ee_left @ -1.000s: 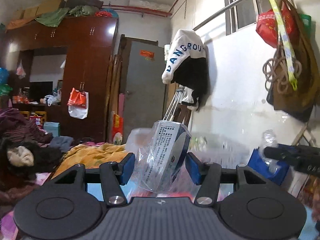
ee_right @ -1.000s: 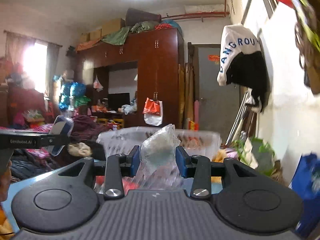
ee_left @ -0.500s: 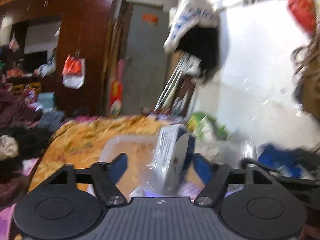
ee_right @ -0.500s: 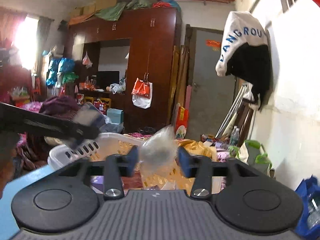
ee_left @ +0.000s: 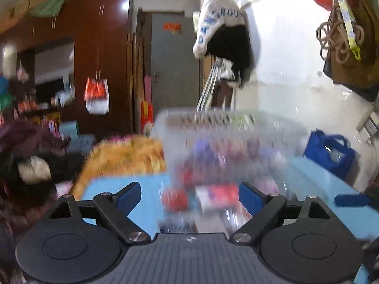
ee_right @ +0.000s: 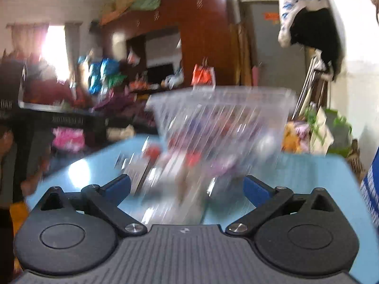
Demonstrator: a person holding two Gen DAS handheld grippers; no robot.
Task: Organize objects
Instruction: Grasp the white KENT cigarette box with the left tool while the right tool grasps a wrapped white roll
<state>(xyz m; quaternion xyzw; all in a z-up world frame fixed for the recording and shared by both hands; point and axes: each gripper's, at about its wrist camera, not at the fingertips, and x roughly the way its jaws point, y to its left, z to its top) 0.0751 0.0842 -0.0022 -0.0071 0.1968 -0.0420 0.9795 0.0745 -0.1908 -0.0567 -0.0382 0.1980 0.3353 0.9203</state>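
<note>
One pale plastic basket, slotted along its rim, stands on my blue bench; the right view shows it too, much blurred. Contents: a heap of small packets in red, purple and white, too smeared to count. On the bench before the basket lie at least two loose items: one red-and-white box and one small red packet; others near them are a blur.

One blue bag stands by the wall to the right, well apart from the basket.

My left tongs: spread wide, released, gripping nothing, the loose items lying on the bench beyond its gap. My right tongs: likewise spread wide and empty, with blurred clear packaging in view between its blue pads; whether anything touches them I cannot tell.
</note>
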